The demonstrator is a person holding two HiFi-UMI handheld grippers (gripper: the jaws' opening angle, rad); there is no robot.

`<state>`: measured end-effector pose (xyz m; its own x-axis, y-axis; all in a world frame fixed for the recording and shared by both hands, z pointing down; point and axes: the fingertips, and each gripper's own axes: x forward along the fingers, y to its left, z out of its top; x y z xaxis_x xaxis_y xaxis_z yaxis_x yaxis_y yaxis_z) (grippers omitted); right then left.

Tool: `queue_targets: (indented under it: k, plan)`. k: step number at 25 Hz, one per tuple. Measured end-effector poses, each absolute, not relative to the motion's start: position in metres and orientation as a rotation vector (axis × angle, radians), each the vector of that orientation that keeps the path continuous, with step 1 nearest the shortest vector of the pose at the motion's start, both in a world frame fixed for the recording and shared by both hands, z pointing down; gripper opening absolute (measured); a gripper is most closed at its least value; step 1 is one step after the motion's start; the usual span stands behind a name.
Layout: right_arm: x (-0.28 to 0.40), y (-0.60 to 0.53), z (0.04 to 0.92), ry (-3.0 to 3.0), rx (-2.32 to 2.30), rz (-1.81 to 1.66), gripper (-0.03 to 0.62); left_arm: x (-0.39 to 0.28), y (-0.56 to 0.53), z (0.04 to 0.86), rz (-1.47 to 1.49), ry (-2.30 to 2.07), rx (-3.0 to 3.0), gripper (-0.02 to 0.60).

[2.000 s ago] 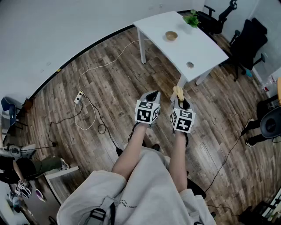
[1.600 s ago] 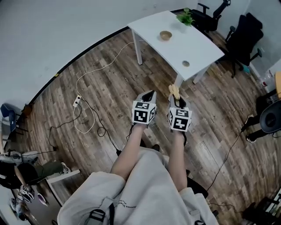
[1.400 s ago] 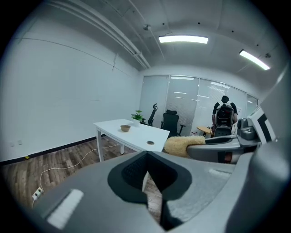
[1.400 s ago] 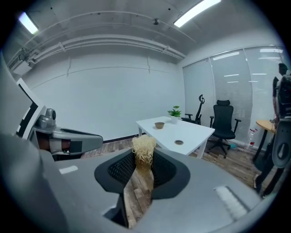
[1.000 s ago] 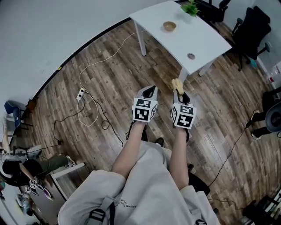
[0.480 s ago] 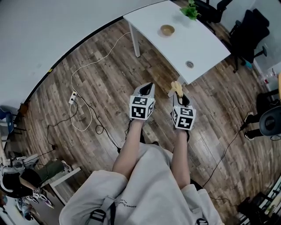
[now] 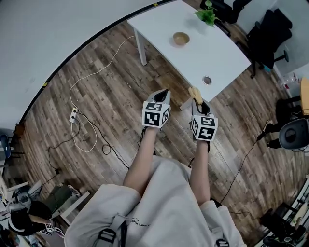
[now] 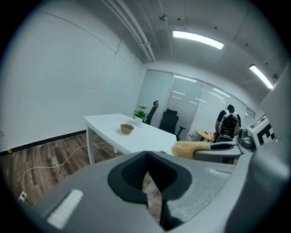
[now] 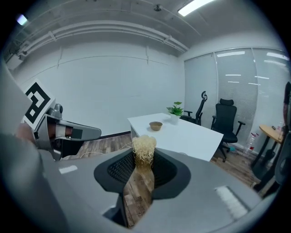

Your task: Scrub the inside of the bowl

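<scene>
A person stands on a wooden floor (image 7: 96, 91) and holds both grippers out in front at about the same height, side by side and a little apart.

The left gripper (image 8: 147, 159) has its fingers drawn together at the tips. Only a thin wedge of floor shows behind them, and nothing is held between them.

The right gripper (image 9: 144, 160) has its fingers closed on a scrubber (image 9: 144, 151), a pale tuft of straw-coloured fibres. The tuft stands up out of the finger tips. In the head view it pokes forward from the gripper, toward the near edge of the bench (image 7: 217, 53).

The bowl (image 7: 181, 38) is small and tan. It sits upright on the white bench, toward the far end and well apart from both grippers, with neither gripper touching it. Both gripper views look toward it across the bench top.

A potted plant (image 7: 206, 14) stands beyond the bowl at the far end of the bench. A small round disc (image 7: 207, 80) lies in the bench top near the closer edge, just ahead of the scrubber in the head view.

Black chairs (image 7: 264, 36) stand to the right of the bench. A white cable (image 7: 91, 79) loops over the floor to the left, ending by a power strip (image 7: 74, 115).
</scene>
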<state>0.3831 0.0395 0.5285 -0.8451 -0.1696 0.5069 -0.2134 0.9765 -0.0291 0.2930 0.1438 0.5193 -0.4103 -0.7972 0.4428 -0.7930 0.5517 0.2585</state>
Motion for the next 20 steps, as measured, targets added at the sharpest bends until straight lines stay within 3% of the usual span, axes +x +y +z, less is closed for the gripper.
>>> queue_targets:
  k: [20]
  plan:
    - [0.259, 0.041, 0.536, -2.576, 0.319, 0.169, 0.123, 0.127, 0.170, 0.523, -0.070, -2.206, 1.345, 0.001]
